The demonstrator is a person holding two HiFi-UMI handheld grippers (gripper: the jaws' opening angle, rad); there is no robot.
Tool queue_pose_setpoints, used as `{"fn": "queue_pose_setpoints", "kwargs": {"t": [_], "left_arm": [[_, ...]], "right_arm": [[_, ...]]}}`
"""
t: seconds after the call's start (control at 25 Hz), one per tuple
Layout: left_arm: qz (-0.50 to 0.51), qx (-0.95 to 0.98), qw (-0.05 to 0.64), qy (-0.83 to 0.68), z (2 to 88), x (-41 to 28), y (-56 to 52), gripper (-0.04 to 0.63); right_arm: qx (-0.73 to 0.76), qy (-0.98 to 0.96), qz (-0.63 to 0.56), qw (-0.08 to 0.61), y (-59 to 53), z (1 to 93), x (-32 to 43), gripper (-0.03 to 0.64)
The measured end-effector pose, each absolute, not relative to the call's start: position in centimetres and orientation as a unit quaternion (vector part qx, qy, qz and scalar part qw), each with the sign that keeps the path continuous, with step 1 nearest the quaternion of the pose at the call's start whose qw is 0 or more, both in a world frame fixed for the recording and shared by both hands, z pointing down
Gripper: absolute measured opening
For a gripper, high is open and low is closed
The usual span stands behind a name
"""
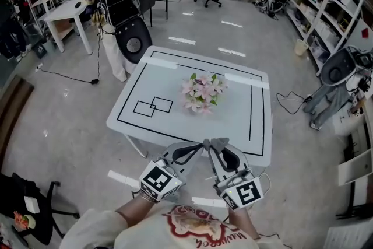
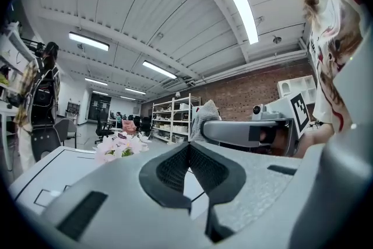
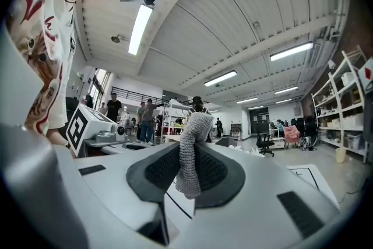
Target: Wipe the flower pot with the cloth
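Flower pot [image 1: 201,93] shows only as pink blooms, ahead of both grippers, well apart from tips, mid-table [image 1: 245,119]. Grey knitted cloth [image 3: 191,151] pinched in right gripper [image 3: 187,167], jaws clamped on it, free end sticking past tips. Left gripper [image 2: 189,151] just beside right one, jaws pressed together, nothing between. Both over table's near edge.

The flowers [image 1: 201,92] stand on the table [image 1: 233,116], beyond the left tool [image 1: 195,148] and right tool [image 1: 220,148].
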State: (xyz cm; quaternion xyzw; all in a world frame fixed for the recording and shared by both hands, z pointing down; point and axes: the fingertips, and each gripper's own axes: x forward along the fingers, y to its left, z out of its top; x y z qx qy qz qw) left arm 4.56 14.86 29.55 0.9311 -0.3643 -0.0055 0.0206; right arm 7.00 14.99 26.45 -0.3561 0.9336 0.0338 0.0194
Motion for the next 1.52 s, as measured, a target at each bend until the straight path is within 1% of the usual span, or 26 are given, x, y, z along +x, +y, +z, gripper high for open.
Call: {"fn": "queue_pose_setpoints", "kwargs": {"t": [0.16, 0.4, 0.8, 1.0, 1.2, 1.52], "left_arm": [[-0.016, 0.924, 0.02, -0.382, 29.3, 5.9, 19.8, 0.003], [-0.019, 0.917, 0.038, -0.396, 29.0, 7.9, 26.3, 0.003], [-0.013, 0.912, 0.018, -0.409, 27.5, 7.9, 31.3, 0.003], [-0.016, 0.911, 0.018, -0.413, 27.6, 6.7, 32.7, 0.003], [-0.014, 0.913, 0.013, -0.409, 27.5, 4.9, 35.2, 0.003], [-0.011, 0.92, -0.001, -0.392, 27.2, -0.3, 41.5, 0.003]], "right_arm": [[-0.35, 0.936, 0.033, 0.022, 19.8, 26.6, 8.6, 0.06], [-0.342, 0.939, 0.021, 0.03, 25.7, 26.2, 10.6, 0.06], [-0.318, 0.947, 0.022, 0.036, 30.6, 25.8, 10.1, 0.061], [-0.32, 0.947, 0.02, 0.022, 32.0, 26.5, 9.3, 0.06], [-0.333, 0.943, 0.022, 0.023, 34.6, 26.4, 7.9, 0.06], [-0.352, 0.935, 0.021, 0.027, 41.7, 26.2, 2.7, 0.063]]}}
